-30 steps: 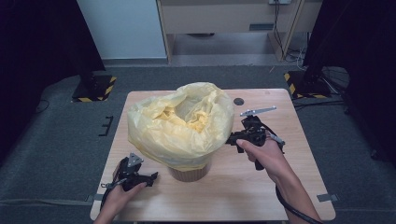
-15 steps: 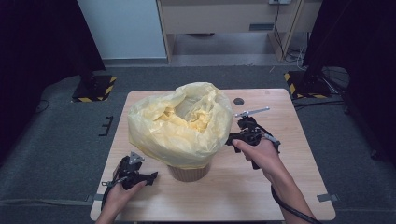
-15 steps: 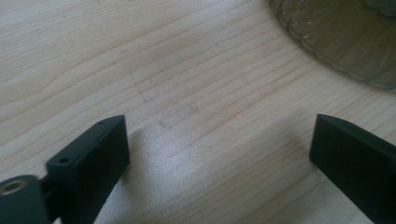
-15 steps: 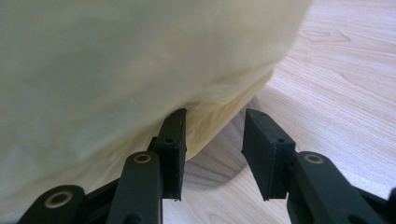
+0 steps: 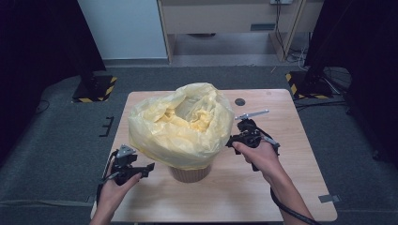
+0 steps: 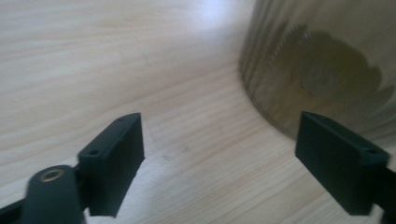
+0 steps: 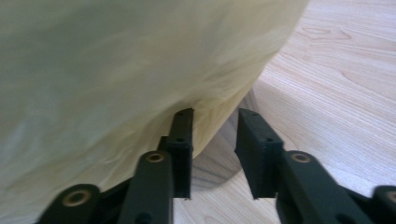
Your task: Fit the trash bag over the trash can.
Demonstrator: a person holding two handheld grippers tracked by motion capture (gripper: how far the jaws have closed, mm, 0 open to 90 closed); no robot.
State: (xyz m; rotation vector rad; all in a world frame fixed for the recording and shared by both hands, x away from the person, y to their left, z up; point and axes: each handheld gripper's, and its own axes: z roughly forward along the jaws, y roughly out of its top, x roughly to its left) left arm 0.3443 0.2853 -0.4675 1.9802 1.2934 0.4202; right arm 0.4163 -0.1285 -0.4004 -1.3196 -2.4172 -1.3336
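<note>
Yellow, thin plastic bag [image 5: 180, 129] drapes a ribbed tan bin [image 5: 190, 173] mid-surface [image 5: 291, 187]. Right of the bin, the right claw [image 5: 233, 141] has been narrowing at the bag's hem, nothing pinched yet. Left claw [image 5: 149, 167], risen beside the bin, stands spread, closing slightly, ready to tug.

Two bare forearms, with no sleeves worn, are seen at the bottom of the high view. A black hand-held left gripper [image 5: 149, 167] is topped by a grey three-cornered plate. The black right gripper [image 5: 229, 142] is fitted with a similar grey plate, and a black cable is trailed from it. In the gripper views, flat black rectangular pads [image 6: 114, 156] with small screw holes and brass-coloured pivot rivets are shown.
</note>
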